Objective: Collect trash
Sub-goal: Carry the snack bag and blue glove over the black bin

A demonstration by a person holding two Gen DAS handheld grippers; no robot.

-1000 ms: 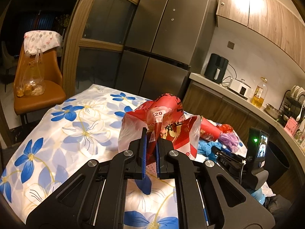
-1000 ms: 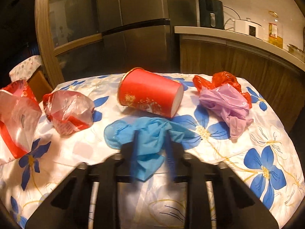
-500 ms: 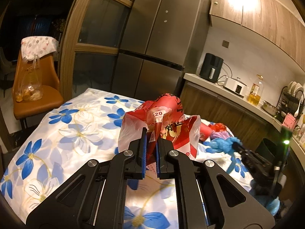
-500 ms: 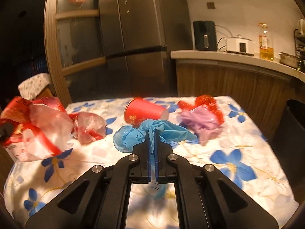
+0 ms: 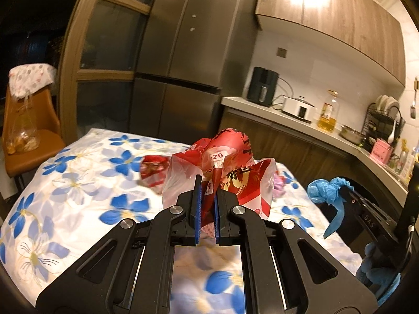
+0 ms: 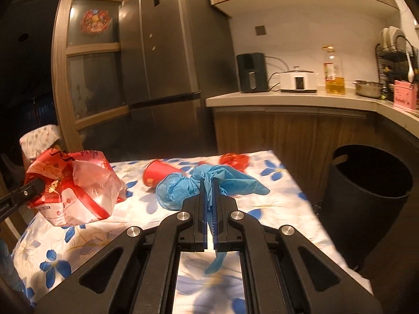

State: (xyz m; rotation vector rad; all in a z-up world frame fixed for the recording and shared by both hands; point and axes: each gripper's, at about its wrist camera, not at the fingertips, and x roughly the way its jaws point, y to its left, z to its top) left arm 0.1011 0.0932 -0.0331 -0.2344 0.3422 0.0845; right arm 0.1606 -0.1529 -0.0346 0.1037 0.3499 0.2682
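Right gripper (image 6: 208, 191) is clamped on the blue glove (image 6: 209, 180), lifted off the table (image 6: 288, 196); glove bunches just past the tips w/ a tail hanging down between the jaws. Jaws just finished closing on it. Left gripper (image 5: 207, 191) is clamped on the red-and-clear plastic bag (image 5: 225, 172), held upright above the cloth; can't tell what's inside. Red cup (image 6: 157, 174) lies on its side. Black bin (image 6: 366, 183) stands beside the table's right edge, inside dark.
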